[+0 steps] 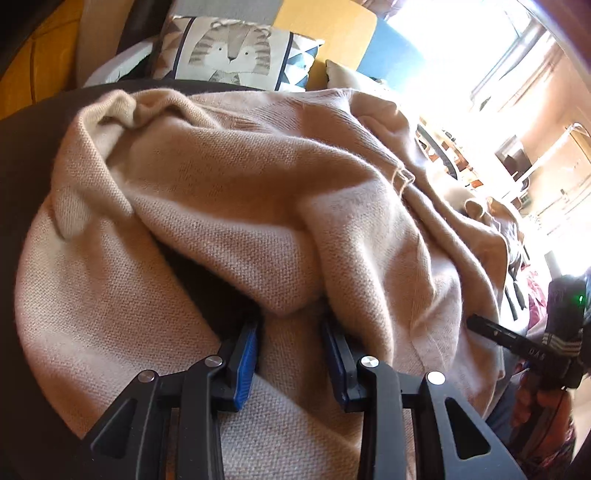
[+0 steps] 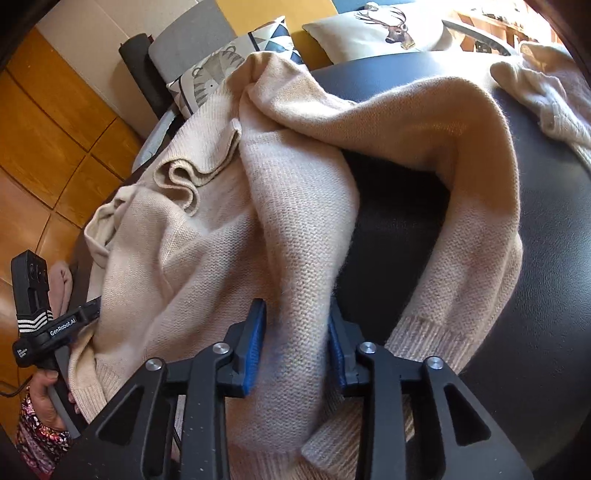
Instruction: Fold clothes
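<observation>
A beige knit sweater [image 1: 229, 206] lies crumpled on a dark round table [image 1: 22, 155]. My left gripper [image 1: 290, 332] has a fold of the sweater between its blue pads, jaws partly apart and pressed against the cloth. In the right wrist view the same sweater [image 2: 295, 206] spreads over the table [image 2: 554, 258], one sleeve [image 2: 476, 155] arching to a ribbed cuff [image 2: 428, 332]. My right gripper [image 2: 297, 325] holds a thick fold between its blue pads. The left gripper's body [image 2: 40, 317] shows at the left edge there; the right gripper's body [image 1: 554, 332] shows at the right of the left wrist view.
A tiger-print cushion [image 1: 229, 51] and a deer-print cushion [image 2: 380, 29] sit behind the table. Another cream knit garment [image 2: 546, 96] lies at the table's far right. Orange wooden floor [image 2: 44, 140] lies to the left. A bright window [image 1: 461, 37] glares at the upper right.
</observation>
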`<act>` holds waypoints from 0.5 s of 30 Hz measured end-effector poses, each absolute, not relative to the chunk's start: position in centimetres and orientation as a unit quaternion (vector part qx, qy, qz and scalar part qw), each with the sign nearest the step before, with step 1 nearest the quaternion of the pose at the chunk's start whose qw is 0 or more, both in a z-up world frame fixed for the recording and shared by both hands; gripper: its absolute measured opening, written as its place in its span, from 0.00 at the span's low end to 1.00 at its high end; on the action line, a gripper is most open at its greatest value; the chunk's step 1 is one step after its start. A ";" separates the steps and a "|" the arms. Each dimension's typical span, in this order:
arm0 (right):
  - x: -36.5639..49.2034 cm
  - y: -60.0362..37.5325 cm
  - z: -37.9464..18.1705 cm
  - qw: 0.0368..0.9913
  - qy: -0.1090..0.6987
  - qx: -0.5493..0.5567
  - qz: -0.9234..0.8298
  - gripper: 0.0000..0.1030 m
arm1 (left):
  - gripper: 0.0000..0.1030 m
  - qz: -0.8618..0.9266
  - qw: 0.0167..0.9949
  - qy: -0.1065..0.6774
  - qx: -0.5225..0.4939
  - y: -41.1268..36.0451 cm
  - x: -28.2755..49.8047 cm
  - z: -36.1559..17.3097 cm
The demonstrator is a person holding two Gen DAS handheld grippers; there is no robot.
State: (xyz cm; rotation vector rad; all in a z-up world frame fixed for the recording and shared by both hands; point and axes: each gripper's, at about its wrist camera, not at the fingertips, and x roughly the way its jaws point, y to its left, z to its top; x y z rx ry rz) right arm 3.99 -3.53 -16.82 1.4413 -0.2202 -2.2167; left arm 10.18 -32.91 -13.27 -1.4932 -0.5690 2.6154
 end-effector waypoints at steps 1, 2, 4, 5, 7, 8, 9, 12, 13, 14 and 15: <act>4.0 -3.7 -16.8 0.243 -0.075 0.527 -0.811 0.36 | 0.33 0.853 0.036 -0.174 -0.490 -32.6 10.3 -13.2; 4.0 -3.9 -16.7 0.242 -0.066 0.526 -0.813 0.36 | 0.33 0.853 0.034 -0.163 -0.494 -32.3 10.4 -13.0; 4.3 -4.6 -16.6 0.241 -0.034 0.519 -0.820 0.36 | 0.33 0.855 0.033 -0.138 -0.498 -31.6 10.6 -12.9; 4.5 -4.9 -16.6 0.237 -0.017 0.513 -0.825 0.35 | 0.33 0.857 0.034 -0.128 -0.497 -31.1 10.5 -13.0; 4.8 -5.6 -16.5 0.230 0.017 0.500 -0.835 0.20 | 0.33 0.861 0.033 -0.120 -0.493 -30.7 10.7 -13.0; 4.8 -5.5 -16.5 0.231 0.011 0.500 -0.835 0.19 | 0.33 0.861 0.032 -0.120 -0.493 -30.6 10.7 -13.0; 4.8 -5.4 -16.5 0.232 0.005 0.500 -0.834 0.19 | 0.33 0.860 0.032 -0.125 -0.493 -30.7 10.8 -12.9; 4.7 -5.0 -16.3 0.232 -0.011 0.501 -0.833 0.18 | 0.15 0.853 0.039 -0.160 -0.495 -31.5 10.9 -12.9; 4.6 -4.9 -16.3 0.231 -0.013 0.502 -0.833 0.18 | 0.12 0.849 0.043 -0.176 -0.497 -31.8 11.0 -13.0; 4.6 -4.8 -16.2 0.231 -0.016 0.503 -0.833 0.18 | 0.11 0.845 0.049 -0.183 -0.501 -31.9 11.2 -12.9; 4.5 -4.8 -16.2 0.230 -0.018 0.504 -0.832 0.18 | 0.10 0.841 0.054 -0.188 -0.505 -31.9 11.4 -12.9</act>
